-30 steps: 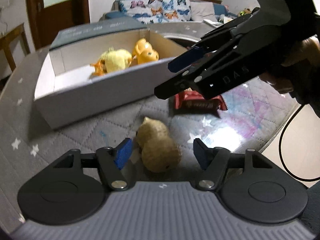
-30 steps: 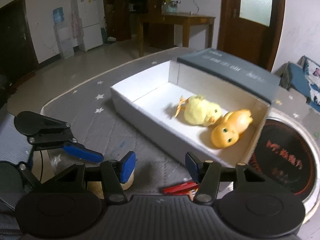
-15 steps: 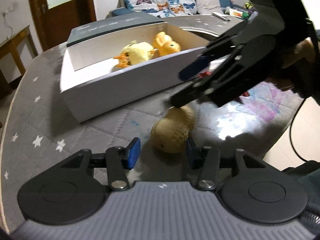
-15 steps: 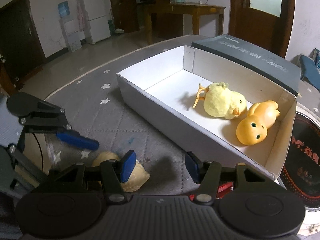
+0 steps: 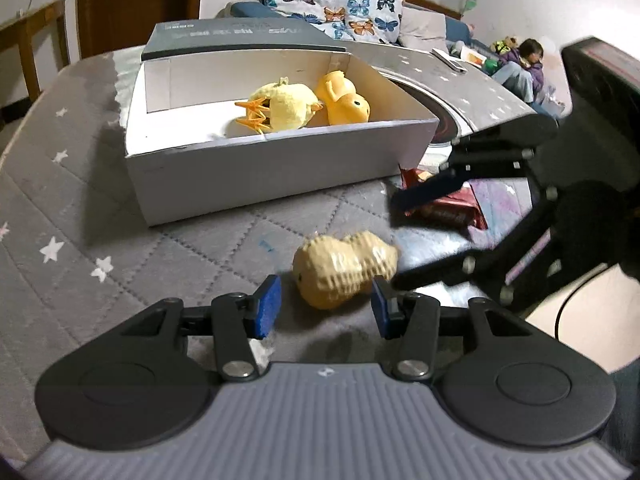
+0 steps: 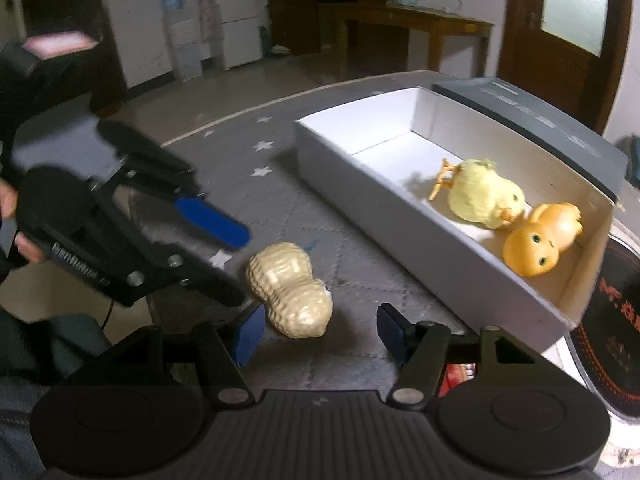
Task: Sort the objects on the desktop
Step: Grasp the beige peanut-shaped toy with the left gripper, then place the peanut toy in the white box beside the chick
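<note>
crowding the peanut toy (image 5: 345,267): right tongs (image 5: 404,236), snack packet (image 5: 448,206).

My right gripper (image 5: 404,236) hides part of the red snack packet (image 5: 448,208); in my right view only a sliver (image 6: 456,376) shows, blurred.

Both cameras sit low over the grey quilted table cover (image 5: 180,248), each looking forward between its own fingers. The left wrist view faces the sofa; the right wrist view faces the fridge and wooden door. They look from opposing sides, close in. Shared: the peanut toy (image 5: 344,268) (image 6: 290,290) and white box (image 5: 272,160) (image 6: 420,236).
</note>
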Motion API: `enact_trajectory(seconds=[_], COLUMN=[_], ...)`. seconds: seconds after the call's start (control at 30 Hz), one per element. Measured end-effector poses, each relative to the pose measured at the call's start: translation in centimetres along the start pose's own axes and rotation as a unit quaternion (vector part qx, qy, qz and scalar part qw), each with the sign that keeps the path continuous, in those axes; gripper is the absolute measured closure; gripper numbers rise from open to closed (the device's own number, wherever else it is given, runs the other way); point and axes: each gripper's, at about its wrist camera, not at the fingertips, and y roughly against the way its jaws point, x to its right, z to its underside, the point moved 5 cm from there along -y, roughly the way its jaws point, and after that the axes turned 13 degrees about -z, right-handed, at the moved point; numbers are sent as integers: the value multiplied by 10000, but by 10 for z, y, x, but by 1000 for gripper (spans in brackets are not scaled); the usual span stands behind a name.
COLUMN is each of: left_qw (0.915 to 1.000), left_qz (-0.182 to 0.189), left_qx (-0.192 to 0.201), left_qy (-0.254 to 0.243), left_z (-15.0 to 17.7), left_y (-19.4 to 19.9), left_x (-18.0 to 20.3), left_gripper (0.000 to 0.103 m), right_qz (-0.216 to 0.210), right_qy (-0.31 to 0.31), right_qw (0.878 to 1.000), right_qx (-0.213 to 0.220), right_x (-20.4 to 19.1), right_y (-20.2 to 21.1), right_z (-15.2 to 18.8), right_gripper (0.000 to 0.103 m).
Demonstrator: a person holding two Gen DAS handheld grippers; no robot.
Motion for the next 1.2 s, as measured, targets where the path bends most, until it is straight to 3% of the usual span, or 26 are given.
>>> enact_trajectory(seconds=[0.17,0.33,0.63,0.87,1.0,1.2], left_qw=[9998,9997,9990,9985,9987,9975], left_qz=[31,77,273,372,355,175], left_qx=[-130,-102,-130,-109,100,671], left_qy=[113,187,335,396,357,151], left_z=[-3,-6,-10,-12,-22,-67], left_y=[-13,-17,-20,-18,-1,21], left_x=[0,-2,-6,-3,-1,-3], left_gripper=[54,54,54,60,60,60], right_qz=[-21,-50,33,135,169,465], right_qy=[68,11,64,16,72,381], right_qw=[9999,9999,9998,9999,9998,9976], right_qx=[-115,-158,-159,-102,13,355], right_x=[-3,-3,-1,1,-2,1], right_y=[-17,-28,-30,-29,-17,14], right_z=[3,6,7,6,-1,-33], right_gripper=[42,58,62,64,64,64])
